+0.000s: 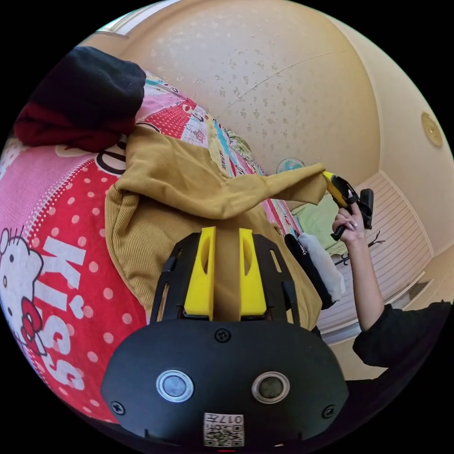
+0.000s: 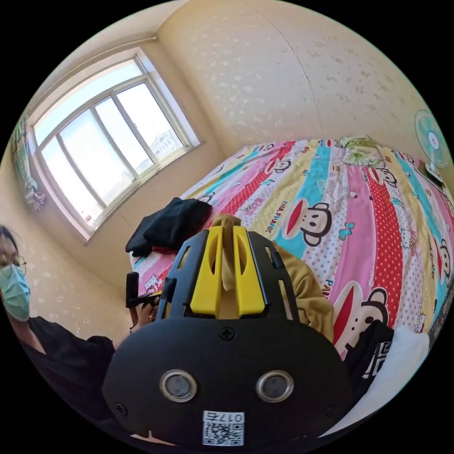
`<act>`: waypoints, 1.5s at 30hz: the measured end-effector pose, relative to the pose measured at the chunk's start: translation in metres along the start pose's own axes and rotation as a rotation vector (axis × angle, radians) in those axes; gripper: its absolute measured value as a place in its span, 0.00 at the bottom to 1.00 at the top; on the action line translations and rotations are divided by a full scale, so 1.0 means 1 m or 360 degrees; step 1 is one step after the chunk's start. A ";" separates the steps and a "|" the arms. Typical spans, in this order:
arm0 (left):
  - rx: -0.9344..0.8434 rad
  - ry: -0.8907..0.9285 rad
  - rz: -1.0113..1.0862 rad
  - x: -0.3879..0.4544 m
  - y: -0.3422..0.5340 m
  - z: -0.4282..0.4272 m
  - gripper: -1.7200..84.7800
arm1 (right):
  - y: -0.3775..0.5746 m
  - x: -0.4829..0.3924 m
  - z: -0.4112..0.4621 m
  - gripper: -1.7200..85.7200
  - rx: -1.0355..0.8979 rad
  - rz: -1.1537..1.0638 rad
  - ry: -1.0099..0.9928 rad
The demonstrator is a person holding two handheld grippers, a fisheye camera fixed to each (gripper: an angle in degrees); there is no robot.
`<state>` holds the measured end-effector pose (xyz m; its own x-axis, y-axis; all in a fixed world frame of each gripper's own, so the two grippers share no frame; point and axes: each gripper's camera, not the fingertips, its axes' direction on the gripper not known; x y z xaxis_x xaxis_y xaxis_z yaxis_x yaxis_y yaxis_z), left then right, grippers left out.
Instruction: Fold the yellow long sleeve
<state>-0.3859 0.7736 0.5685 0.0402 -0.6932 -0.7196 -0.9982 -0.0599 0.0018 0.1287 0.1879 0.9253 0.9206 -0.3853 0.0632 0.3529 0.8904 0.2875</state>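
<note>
Both grippers, left gripper (image 1: 226,236) and right gripper (image 2: 227,234), pinch the yellow long sleeve (image 1: 189,189) beside dark clothes (image 1: 90,90) on the bedspread (image 1: 61,255).

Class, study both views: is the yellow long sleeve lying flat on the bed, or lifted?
Partly lifted. The right tongs pinch one sleeve, stretched off the bedspread; the yellow long sleeve bunches below the left tongs.
</note>
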 end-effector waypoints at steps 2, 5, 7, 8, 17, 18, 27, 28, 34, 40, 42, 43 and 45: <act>0.0004 0.0001 0.0001 0.000 0.000 0.001 0.11 | 0.036 0.028 0.009 0.07 -0.0032 -0.0022 0.0120; 0.0013 0.0020 -0.0005 -0.002 0.001 0.002 0.11 | 0.120 0.098 0.037 0.06 -0.0196 0.0167 0.0104; 0.0022 0.0037 -0.0014 -0.003 0.001 0.002 0.11 | 0.156 0.128 0.035 0.06 -0.0061 0.0397 -0.0115; 0.0021 0.0037 -0.0016 -0.004 0.001 0.002 0.11 | 0.158 0.130 0.033 0.06 0.0001 0.0424 -0.0147; 0.0021 0.0055 -0.0033 -0.007 0.001 0.006 0.11 | 0.018 0.065 0.045 0.07 0.0032 -0.0265 -0.0132; 0.0018 0.0054 -0.0036 -0.008 0.001 0.006 0.11 | 0.032 0.063 0.046 0.07 0.0005 -0.0337 -0.0039; 0.0033 0.0100 -0.0040 -0.010 0.001 0.004 0.11 | 0.151 0.117 0.064 0.13 -0.0287 0.0069 0.0177; 0.0036 0.0117 -0.0043 -0.010 0.001 0.003 0.12 | 0.139 0.120 0.059 0.15 -0.0228 0.0143 0.0177; 0.0101 0.0086 -0.0016 -0.007 0.005 -0.004 0.14 | 0.044 0.198 0.120 0.17 -0.0556 0.0829 -0.0123; 0.0082 0.0108 -0.0060 -0.015 0.005 -0.002 0.13 | -0.029 0.205 0.204 0.09 -0.1029 0.0940 -0.0491; 0.0078 0.0111 -0.0065 -0.016 0.004 -0.002 0.13 | -0.061 0.161 0.183 0.08 -0.0847 0.0598 -0.0507; 0.0073 0.0106 -0.0065 -0.016 0.004 -0.002 0.12 | -0.069 0.128 0.161 0.07 -0.0684 0.0352 -0.0481; 0.0064 0.0098 -0.0066 -0.016 0.004 -0.002 0.12 | -0.058 0.106 0.139 0.07 -0.0544 0.0314 -0.0299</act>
<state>-0.3904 0.7833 0.5812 0.0831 -0.7338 -0.6743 -0.9965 -0.0616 -0.0558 0.1824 0.0613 1.0483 0.9408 -0.2088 0.2669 0.2372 0.9683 -0.0786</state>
